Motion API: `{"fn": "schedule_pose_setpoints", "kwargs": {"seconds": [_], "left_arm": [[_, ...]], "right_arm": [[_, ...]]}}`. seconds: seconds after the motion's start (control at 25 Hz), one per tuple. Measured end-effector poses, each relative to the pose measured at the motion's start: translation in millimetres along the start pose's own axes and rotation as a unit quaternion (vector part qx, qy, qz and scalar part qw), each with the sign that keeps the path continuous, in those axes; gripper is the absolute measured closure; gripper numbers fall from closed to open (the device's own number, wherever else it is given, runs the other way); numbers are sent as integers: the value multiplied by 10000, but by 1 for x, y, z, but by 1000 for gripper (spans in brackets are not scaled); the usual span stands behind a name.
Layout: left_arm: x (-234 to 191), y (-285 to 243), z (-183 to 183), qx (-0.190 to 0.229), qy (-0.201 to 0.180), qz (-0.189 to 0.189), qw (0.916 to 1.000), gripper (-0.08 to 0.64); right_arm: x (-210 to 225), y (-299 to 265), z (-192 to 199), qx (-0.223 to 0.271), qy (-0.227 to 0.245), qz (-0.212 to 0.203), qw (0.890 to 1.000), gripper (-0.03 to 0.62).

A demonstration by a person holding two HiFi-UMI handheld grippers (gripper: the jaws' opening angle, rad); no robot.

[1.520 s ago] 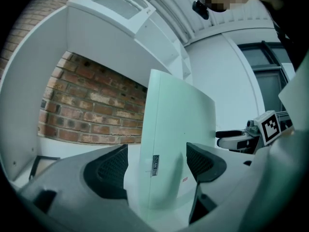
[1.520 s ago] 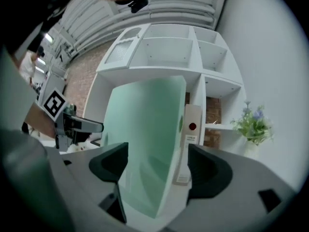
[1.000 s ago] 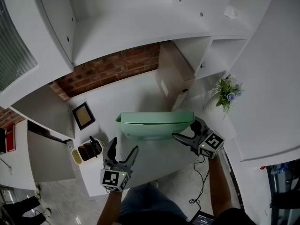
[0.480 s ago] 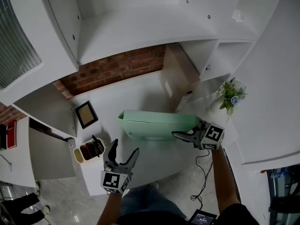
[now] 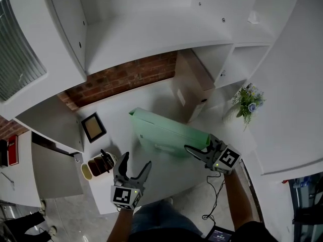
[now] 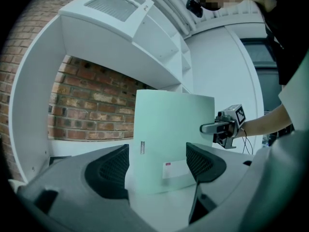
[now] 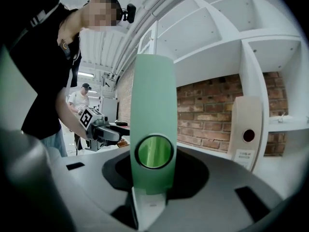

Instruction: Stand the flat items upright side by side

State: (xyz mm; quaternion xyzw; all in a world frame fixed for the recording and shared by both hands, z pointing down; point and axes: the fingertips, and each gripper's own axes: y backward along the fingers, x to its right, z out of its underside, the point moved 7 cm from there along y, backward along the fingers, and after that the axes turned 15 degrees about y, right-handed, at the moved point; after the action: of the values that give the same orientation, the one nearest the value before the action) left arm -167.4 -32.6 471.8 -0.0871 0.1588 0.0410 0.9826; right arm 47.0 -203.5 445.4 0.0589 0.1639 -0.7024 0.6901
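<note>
The green binder (image 5: 164, 131) stands on edge on the white surface (image 5: 146, 97), near a beige binder (image 5: 189, 84) that stands upright at the shelf unit. The right hand-held gripper (image 5: 198, 144) has just been closing its jaws and is clamped on the green binder's spine. The left hand-held gripper (image 5: 136, 161) is clear of the binder, with its jaws apart and nothing between them.

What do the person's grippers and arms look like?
The left gripper and right gripper have grey bodies, black jaws, white marker cubes. A black cable trails from the right, whose jaws have just been closing on the light green folder. Bare forearms; black shirt.
</note>
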Motion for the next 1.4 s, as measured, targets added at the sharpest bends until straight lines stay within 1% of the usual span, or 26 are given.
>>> {"fn": "schedule_pose_setpoints", "kwargs": {"seconds": [0.16,0.24,0.32,0.4,0.48,0.6,0.68,0.8,0.92,1.2,1.4], "left_arm": [[2,-4,0,-19,-25,76,10000,207],[2,-6,-2,-17,-18,98,9999,207],[2,-7,-3,-16,10,98,10000,207],[1,-9,-3,-13,22,88,10000,207],[1,-10,-4,0,33,77,10000,207],[0,-12,-5,16,60,41,10000,207],[-1,-13,-5,33,74,48,10000,207],[-2,-14,-4,50,98,49,9999,207],[-2,-16,-6,51,101,-13,9999,207],[-4,-17,-1,9,157,-101,9998,207],[-6,-15,1,22,167,-146,9998,207]], "right_arm": [[-1,4,-2,93,-194,590,9980,463],[2,2,-4,66,-226,1025,9944,463],[7,0,-6,15,-172,1572,9874,462],[14,-4,-8,-48,-145,2188,9756,463],[21,-9,-10,-143,-159,2742,9614,463],[32,-20,-8,-314,-169,3369,9409,463],[39,-28,-4,-433,-193,3678,9287,465],[52,-41,-1,-615,-189,3984,9150,465],[66,-53,3,-717,-260,4152,9065,463],[92,-79,16,-986,-304,4236,8999,463],[105,-97,24,-1098,-263,4231,8990,460]]}}
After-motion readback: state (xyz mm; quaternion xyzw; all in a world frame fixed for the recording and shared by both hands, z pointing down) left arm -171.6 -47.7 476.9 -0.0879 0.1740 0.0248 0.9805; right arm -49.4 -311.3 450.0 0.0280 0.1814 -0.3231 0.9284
